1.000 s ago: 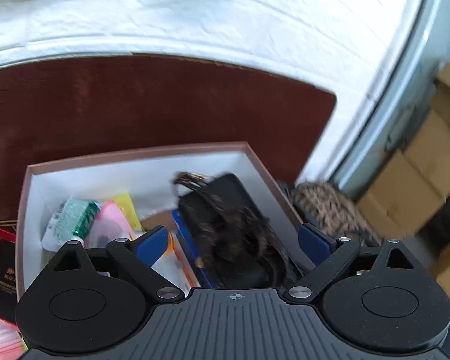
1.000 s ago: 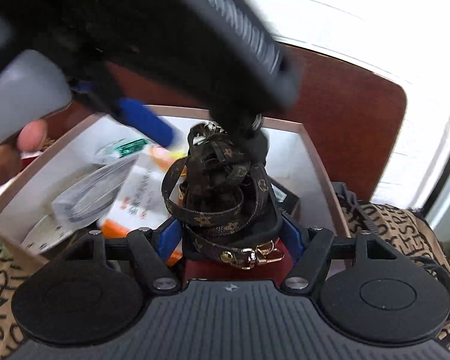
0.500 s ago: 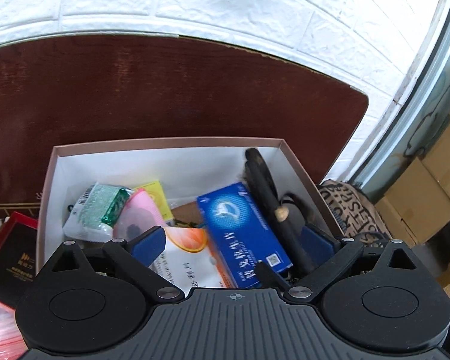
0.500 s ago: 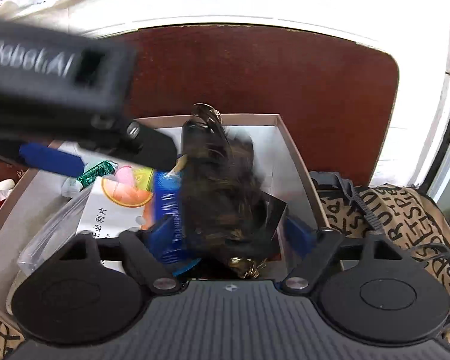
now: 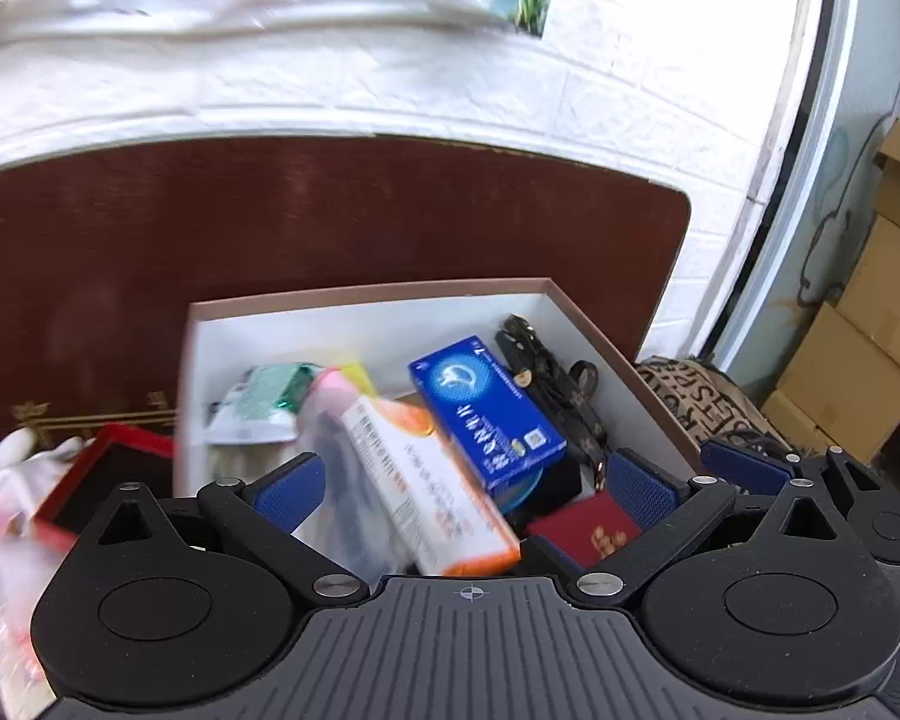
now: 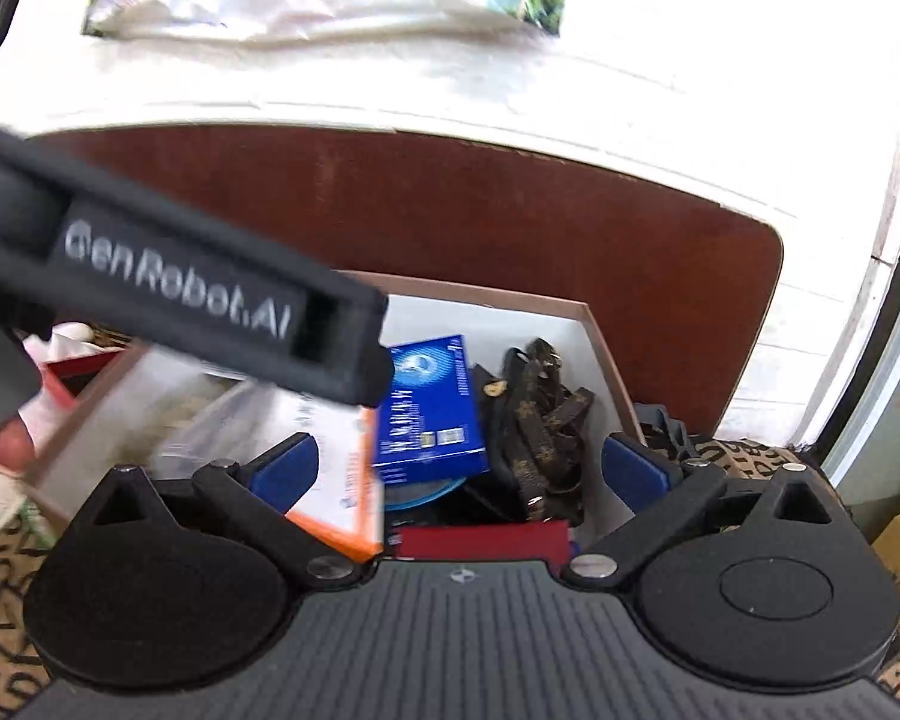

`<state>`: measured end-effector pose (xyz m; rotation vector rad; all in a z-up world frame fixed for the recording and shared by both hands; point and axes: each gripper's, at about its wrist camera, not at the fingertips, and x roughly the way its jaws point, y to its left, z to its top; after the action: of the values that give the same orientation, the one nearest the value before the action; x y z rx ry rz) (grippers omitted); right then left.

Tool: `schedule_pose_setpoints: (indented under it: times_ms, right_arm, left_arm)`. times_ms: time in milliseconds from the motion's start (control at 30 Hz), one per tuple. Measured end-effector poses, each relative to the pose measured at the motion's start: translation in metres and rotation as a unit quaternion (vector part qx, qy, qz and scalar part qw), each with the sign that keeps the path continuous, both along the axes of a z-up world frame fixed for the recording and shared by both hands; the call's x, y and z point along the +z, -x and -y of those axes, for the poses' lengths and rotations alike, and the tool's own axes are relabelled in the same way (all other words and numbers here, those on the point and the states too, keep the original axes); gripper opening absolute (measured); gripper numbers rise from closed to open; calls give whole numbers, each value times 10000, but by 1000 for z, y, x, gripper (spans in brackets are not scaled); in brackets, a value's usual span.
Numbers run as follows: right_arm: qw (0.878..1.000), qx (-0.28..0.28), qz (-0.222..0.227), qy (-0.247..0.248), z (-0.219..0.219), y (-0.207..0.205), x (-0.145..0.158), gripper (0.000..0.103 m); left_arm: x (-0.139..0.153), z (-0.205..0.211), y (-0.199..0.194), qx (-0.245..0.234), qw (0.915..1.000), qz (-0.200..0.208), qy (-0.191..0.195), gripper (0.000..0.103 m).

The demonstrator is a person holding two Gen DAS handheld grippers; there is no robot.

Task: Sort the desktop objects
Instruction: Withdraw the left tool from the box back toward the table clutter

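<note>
Now that the brown strap [image 6: 534, 420] lies in the white box [image 5: 366, 324], by the right wall next to the blue box [image 5: 486, 408], we think this bit of tidying is done. Our right gripper [image 6: 459, 468] is opening its jaws. Nothing is pinched between them, because the strap sits lower down in the box and the pads do not press on it. Our left gripper [image 5: 459, 474] is spread wide too, and it holds nothing. It hangs over the near side of the box, above the orange and white box [image 5: 426, 480] and a small red book [image 5: 588, 531].

Everything is piled in one box so the brown table [image 5: 330, 222] stays neat. A red tray [image 5: 108, 468] and some soft white stuff wait outside, on the left. We guess one of those gets picked up next.
</note>
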<state>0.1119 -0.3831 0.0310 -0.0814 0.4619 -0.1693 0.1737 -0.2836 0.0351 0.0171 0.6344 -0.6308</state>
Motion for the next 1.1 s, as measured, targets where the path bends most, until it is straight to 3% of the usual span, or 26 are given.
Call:
schedule_pose_setpoints:
  times_ms: [333,567,1100]
  right_arm:
    - [9994,263,185,-90,-56,61,3,102]
    - [9981,462,144,-394,-98,92,-4,103]
    - [9924,1169,-161,-350,-188,112,-13,103]
  left_arm:
    - [-1,-53,79,630,9952,455,-587,103]
    - [-16,-100,120,985,9922,303,-699,103]
    - [-30,-187,145,1605,9846,-15,-700,103]
